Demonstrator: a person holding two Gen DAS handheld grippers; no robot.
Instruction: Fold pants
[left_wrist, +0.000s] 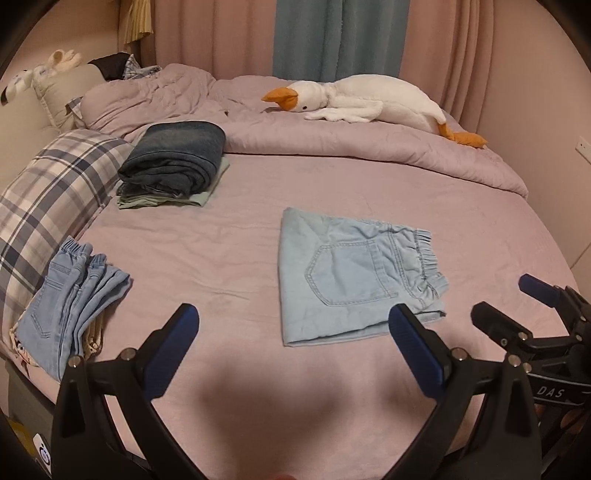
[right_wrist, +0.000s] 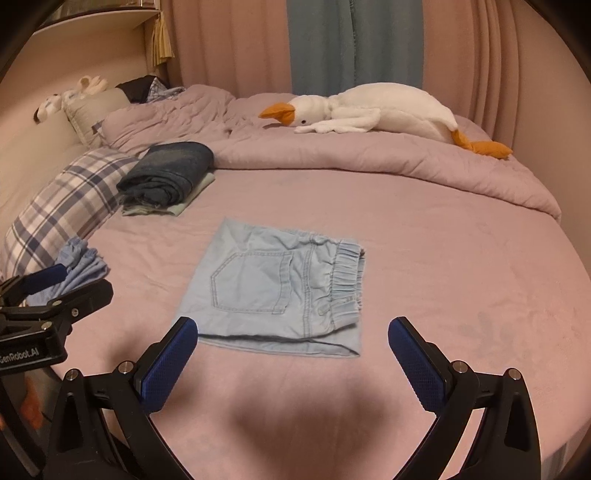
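Observation:
A pair of light blue denim pants (left_wrist: 343, 277) (right_wrist: 280, 284) lies folded into a flat rectangle on the pink bed sheet (left_wrist: 221, 258) (right_wrist: 443, 277), back pocket up, elastic waistband to the right. My left gripper (left_wrist: 293, 321) hovers open above the sheet, near the fold's front edge, nothing between its blue pads. My right gripper (right_wrist: 291, 332) is also open and empty, just in front of the folded pants. The right gripper (left_wrist: 532, 299) shows at the right edge of the left wrist view, and the left gripper (right_wrist: 62, 280) at the left edge of the right wrist view.
A stack of folded dark jeans on a pale green garment (left_wrist: 173, 162) (right_wrist: 166, 177) sits at the back left. More light blue jeans (left_wrist: 70, 295) lie at the left by a plaid pillow (left_wrist: 48, 192). A plush goose (left_wrist: 369, 99) rests on the bunched duvet (left_wrist: 369, 147).

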